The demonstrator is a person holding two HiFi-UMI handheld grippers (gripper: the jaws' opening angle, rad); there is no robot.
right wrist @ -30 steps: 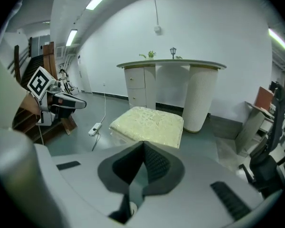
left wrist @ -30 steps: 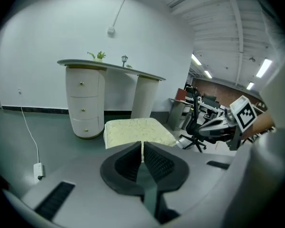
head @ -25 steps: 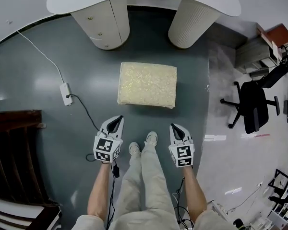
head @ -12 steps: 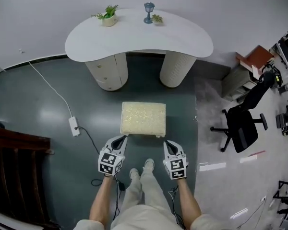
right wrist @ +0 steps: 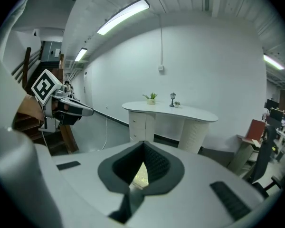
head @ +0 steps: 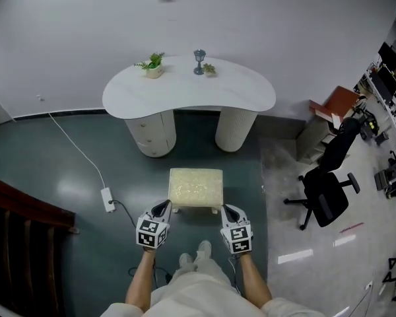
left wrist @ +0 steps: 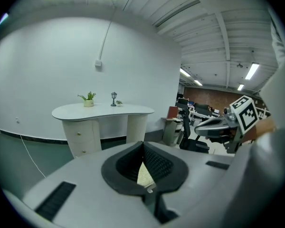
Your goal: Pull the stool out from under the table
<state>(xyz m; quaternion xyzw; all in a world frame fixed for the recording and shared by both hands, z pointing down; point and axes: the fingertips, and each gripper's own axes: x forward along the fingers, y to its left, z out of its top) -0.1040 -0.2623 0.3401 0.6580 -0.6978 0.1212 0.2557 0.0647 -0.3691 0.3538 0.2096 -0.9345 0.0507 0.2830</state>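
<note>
One whole stool point(head: 195, 188), head view only

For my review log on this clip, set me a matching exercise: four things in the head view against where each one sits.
Things:
1. stool
2. potted plant
3. office chair
4. power strip

Places:
A. on the table top
B. on the dark floor, left of the stool
C. on the floor in front of the table, clear of it
D. on the pale floor at the right

Pairs: 1-C, 2-A, 3-D, 4-B
</note>
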